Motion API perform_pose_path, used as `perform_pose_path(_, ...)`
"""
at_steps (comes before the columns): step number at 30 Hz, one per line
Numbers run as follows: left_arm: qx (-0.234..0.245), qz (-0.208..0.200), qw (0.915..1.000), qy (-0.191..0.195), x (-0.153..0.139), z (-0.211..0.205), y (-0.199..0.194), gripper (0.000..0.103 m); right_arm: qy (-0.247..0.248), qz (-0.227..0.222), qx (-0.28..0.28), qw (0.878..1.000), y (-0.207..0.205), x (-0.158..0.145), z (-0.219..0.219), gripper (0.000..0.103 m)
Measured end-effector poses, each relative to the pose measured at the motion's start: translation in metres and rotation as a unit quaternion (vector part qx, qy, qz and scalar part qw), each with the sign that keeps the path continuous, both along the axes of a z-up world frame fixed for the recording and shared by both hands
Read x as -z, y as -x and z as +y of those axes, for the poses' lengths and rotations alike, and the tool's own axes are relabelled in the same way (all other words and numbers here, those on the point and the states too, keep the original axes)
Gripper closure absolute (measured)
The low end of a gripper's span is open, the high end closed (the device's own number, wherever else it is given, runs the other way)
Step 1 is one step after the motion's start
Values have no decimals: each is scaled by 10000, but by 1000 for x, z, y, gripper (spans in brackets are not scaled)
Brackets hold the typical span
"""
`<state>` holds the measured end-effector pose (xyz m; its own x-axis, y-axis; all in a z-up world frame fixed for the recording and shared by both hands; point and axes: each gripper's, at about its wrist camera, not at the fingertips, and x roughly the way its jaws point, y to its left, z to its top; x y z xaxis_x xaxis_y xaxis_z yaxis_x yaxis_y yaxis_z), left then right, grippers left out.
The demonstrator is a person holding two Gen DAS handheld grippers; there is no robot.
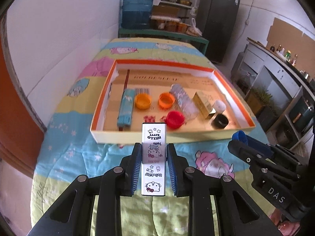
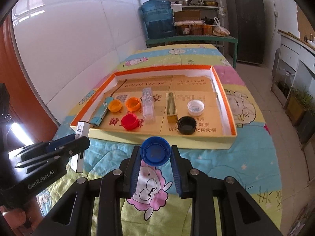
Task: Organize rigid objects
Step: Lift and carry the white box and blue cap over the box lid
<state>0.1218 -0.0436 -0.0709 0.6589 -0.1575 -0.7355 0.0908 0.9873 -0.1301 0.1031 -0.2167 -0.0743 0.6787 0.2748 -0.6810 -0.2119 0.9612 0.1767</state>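
Now left fingers (image 1: 137, 169) pinch the white box (image 1: 154, 157); right fingers (image 2: 135, 165) clamp the blue cap (image 2: 155, 151).

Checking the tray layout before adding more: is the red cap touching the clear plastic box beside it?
Apart. The right wrist view shows a strip of bare cardboard between the red cap and the clear plastic box; the left wrist view's angle hides that gap.

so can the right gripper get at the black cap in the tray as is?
Probably not yet: the right gripper is shut on the blue cap, so its jaws are full. The path to the black cap looks free over the tray wall.
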Motion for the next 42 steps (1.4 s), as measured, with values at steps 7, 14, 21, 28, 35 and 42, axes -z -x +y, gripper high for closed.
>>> perform_pose_path(7, 103, -248, 9996, 31, -23, 0, -10, 77, 32, -109, 35, 9999, -8, -13, -4, 73)
perform_pose_path(14, 169, -565, 9982, 56, -50, 5, -25, 77, 160, -288, 61, 9994, -18, -30, -6, 73)
perform_pose_path(21, 259, -656, 9975, 55, -59, 7, -49, 77, 236, -519, 133, 9983, -34, -51, -11, 73)
perform_pose_path(28, 290, -510, 9983, 51, -52, 4, -85, 77, 184, -520, 226, 9982, -60, -53, -18, 73)
perform_pose_path(35, 322, -332, 9989, -31, -44, -6, -126, 77, 198, -537, 173, 9982, -98, -56, -21, 73)
perform_pose_path(42, 245, -5, 9997, 76, -25, -11, -162, 77, 337, -348, 154, 9987, -144, -47, -23, 73)
